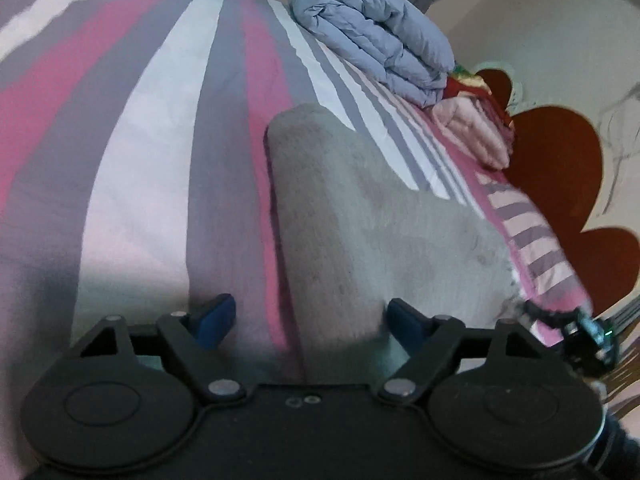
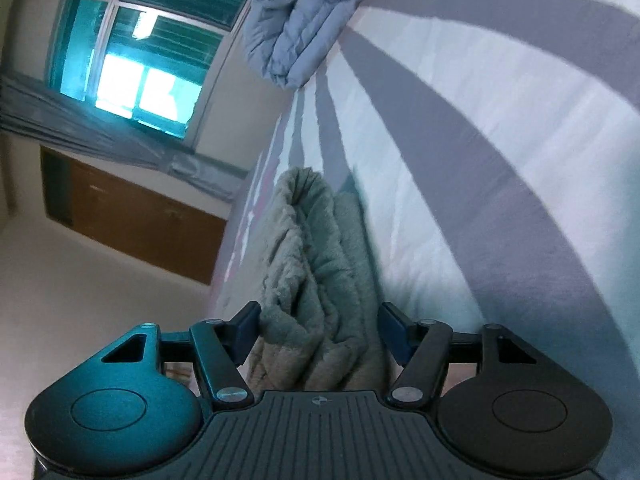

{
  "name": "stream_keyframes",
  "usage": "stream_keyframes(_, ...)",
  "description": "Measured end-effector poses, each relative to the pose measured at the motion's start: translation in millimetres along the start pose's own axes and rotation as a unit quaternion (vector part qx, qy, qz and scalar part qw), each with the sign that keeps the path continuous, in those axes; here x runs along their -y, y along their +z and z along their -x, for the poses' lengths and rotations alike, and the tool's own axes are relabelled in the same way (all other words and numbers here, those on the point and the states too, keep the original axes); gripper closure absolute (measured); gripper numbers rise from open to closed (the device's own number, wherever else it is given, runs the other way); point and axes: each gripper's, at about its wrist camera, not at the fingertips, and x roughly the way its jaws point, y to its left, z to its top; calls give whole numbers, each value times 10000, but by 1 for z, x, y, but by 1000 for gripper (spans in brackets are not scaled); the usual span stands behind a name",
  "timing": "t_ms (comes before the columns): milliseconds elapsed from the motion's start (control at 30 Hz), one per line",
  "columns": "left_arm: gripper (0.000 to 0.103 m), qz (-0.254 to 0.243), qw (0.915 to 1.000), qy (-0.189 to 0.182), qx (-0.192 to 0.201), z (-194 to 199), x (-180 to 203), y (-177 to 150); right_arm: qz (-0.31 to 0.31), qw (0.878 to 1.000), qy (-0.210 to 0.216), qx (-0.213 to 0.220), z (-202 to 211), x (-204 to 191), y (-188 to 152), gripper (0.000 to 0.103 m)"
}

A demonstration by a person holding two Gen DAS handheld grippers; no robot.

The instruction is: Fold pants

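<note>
Grey fleecy pants (image 1: 360, 216) lie folded in a long strip on the striped bedspread (image 1: 152, 128).

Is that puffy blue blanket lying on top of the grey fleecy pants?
No, the folded blue blanket lies farther up the striped bedspread, clearly apart from the grey pants.

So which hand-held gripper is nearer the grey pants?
Right, narrowly. The right hand-held gripper straddles the bunched grey pants, fabric filling its gap; the left hand-held gripper covers only their edge, the striped sheet under its other half.

Dim room, blown-out teal window (image 2: 140, 64), soft motion blur, fisheye-warped dark corners.
</note>
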Motion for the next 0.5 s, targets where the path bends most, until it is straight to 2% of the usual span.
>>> stream_keyframes(200, 33, 508, 9943, -890, -285, -19, -20, 17, 36, 9997, 18, -241, -7, 4, 9, 38)
stream_keyframes(267, 50, 552, 9927, -998, -386, -28, -20, 22, 82, 9995, -5, -302, -15, 4, 13, 38)
stream_keyframes(333, 61, 672, 9900, -1143, -486, -40, -22, 24, 27, 9995, 19, -323, -20, 5, 17, 38)
stream_keyframes(433, 65, 790, 9866, -1367, -422, -49, -23, 20, 65, 9991, 46, -426, -27, 4, 19, 38)
stream_keyframes(500, 72, 828, 9858, -1424, -314, -53, -23, 15, 94, 9986, -12, -527, -37, 5, 23, 38)
